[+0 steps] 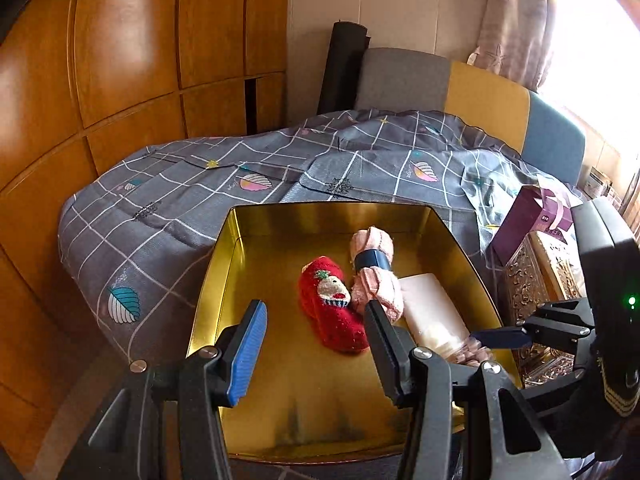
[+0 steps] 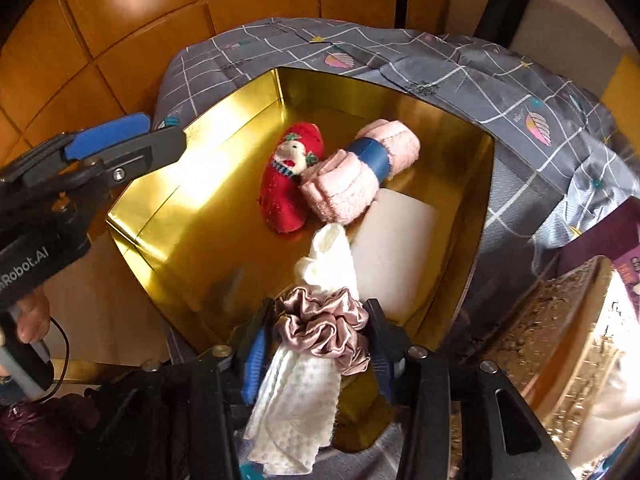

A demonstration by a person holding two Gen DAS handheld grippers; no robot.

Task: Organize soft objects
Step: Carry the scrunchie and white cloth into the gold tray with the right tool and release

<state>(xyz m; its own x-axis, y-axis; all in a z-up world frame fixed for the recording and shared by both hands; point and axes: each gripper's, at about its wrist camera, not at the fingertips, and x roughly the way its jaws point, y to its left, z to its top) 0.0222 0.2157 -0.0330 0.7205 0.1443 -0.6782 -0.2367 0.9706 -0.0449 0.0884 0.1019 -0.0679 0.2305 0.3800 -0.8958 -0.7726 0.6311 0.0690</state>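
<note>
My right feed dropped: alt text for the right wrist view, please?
The right gripper has a pink satin scrunchie and white cloth between its fingers, over a gold tin holding a red sock and pink rolled towel.

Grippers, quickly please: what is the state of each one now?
Left gripper: open, holding nothing.
Right gripper: scrunchie and white cloth between its fingers; grip cannot be told.

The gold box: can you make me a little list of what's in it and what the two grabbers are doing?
box: gold box on a grey checked blanket
inside: red sock, pink towel roll, white pad
right gripper: over the box, pink scrunchie and white cloth between its jaws
left gripper: open, empty, over the box
</note>
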